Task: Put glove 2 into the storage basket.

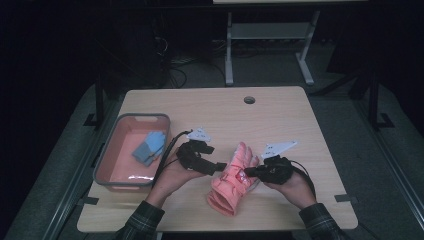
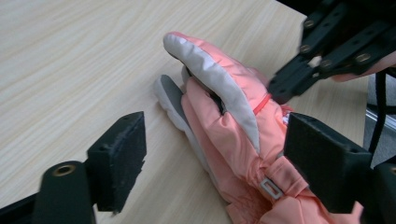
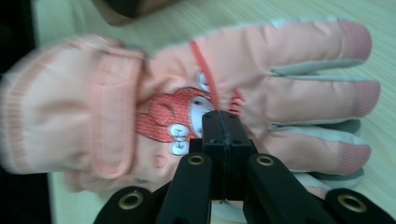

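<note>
Both forearms come in from six o'clock in plaid sleeves. The left gripper (image 1: 216,167) points toward three o'clock, jaws spread wide around the wrist end of a padded salmon-pink ski glove (image 1: 231,178) lying at the centre of the light wooden tabletop (image 1: 280,115). The right gripper (image 1: 251,171) points toward nine o'clock, jaws pressed together over the glove's back; whether they pinch fabric I cannot tell. At nine o'clock, a grey-rimmed pink plastic bin (image 1: 131,150) holds a folded blue cloth (image 1: 150,146). The right gripper view shows a cartoon patch (image 3: 175,116) on the glove.

Left hand-held gripper (image 2: 212,161) agape, right (image 3: 223,135) closed
</note>
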Action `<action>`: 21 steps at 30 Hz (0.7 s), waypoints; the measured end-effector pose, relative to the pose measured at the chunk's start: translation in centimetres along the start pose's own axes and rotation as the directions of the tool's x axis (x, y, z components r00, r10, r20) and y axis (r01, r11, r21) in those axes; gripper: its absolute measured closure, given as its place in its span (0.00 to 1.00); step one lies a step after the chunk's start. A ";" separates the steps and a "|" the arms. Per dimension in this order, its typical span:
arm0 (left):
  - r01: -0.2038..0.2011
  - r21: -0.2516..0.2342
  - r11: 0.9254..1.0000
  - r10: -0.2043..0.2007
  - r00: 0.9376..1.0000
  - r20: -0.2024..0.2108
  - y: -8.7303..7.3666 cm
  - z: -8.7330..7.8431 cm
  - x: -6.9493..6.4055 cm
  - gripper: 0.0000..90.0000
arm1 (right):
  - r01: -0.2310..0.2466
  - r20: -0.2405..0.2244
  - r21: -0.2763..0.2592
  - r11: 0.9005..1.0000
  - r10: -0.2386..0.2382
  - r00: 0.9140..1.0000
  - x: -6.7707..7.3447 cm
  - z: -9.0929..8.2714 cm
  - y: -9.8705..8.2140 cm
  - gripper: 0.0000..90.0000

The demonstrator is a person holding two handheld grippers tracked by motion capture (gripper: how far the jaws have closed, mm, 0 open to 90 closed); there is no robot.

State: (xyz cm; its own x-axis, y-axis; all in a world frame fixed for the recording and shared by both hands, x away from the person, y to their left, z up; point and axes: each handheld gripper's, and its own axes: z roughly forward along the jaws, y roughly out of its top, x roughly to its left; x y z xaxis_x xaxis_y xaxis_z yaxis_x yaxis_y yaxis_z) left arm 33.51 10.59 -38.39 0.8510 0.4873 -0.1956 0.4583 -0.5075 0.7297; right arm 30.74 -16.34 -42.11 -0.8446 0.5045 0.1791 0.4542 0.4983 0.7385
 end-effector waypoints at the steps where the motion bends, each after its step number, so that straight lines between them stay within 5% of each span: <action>1: 0.007 0.002 1.000 -0.007 1.000 0.009 0.0 0.3 -0.1 0.22 | 0.000 0.009 0.016 1.000 0.000 1.000 -0.1 0.3 -0.1 1.00; 10: -0.020 0.052 0.998 0.018 0.999 0.043 0.3 2.7 -1.2 0.18 | -0.005 0.011 0.054 0.999 0.004 1.000 -0.1 1.9 -0.8 1.00; 21: 0.027 0.124 0.992 -0.036 0.997 0.070 -0.7 6.0 -0.1 0.17 | 0.004 0.021 0.066 0.998 -0.006 1.000 0.0 2.5 -1.1 1.00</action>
State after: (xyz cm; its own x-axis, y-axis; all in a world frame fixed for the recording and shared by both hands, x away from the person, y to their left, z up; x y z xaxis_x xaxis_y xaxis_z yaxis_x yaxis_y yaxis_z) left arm 34.64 6.64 -42.83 0.8497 0.4544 -0.2675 0.5097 -0.5782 0.6371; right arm 30.95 -15.18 -44.58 -0.8413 0.5160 0.1614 0.4682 0.5460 0.6948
